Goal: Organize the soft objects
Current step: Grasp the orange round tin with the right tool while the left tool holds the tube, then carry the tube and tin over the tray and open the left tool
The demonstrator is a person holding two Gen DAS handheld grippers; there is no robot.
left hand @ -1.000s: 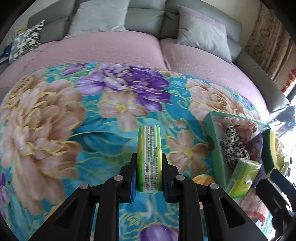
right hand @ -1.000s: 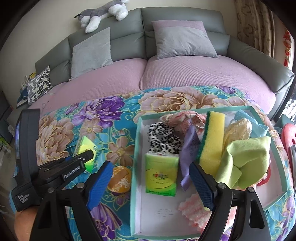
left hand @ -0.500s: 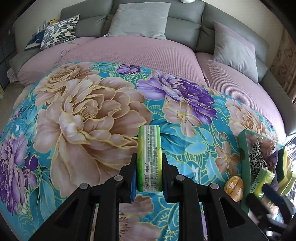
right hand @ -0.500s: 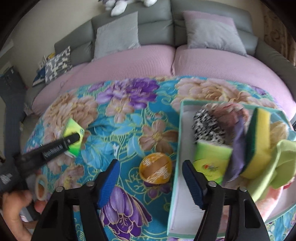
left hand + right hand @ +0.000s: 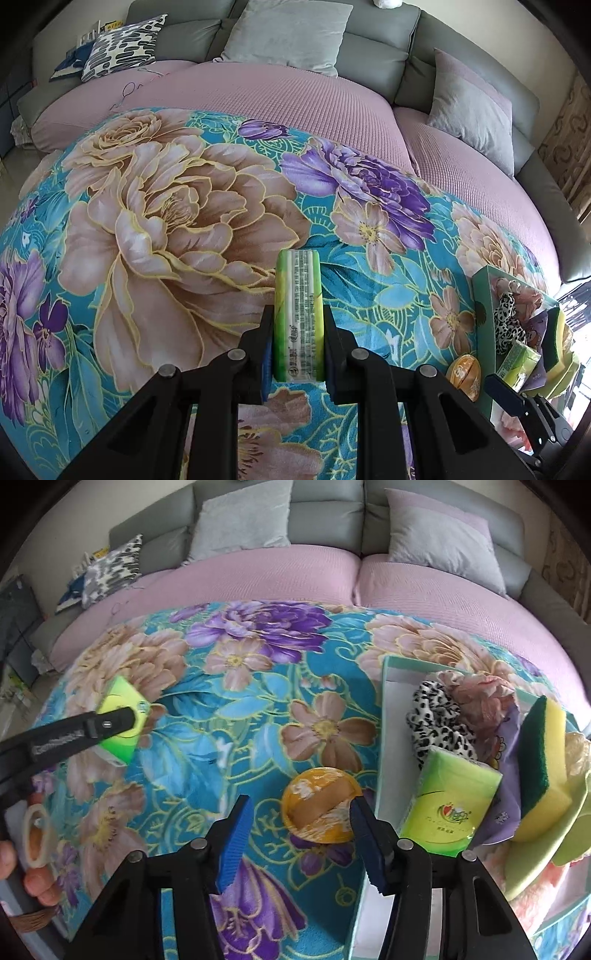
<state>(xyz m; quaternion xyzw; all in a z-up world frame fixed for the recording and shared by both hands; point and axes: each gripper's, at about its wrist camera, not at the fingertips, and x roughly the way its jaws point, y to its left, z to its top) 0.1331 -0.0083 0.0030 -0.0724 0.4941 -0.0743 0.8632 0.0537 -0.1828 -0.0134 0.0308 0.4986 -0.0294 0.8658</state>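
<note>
The left gripper [image 5: 298,360] is clamped on a green tissue pack [image 5: 298,314] (light, squashy; best pinched across its 2 flat faces) above the floral blanket [image 5: 166,221]. The right gripper [image 5: 301,843], jaws closing, nears an orange puff [image 5: 320,808] beside the box [image 5: 384,738].

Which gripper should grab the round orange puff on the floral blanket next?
Right. The right gripper is free, jaws closing beside the round orange puff; the left gripper is clamped on a green tissue pack.

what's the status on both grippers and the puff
Left hand-held gripper shut on tissue pack. Right hand-held gripper closing around orange puff. Tray wall close beside.
</note>
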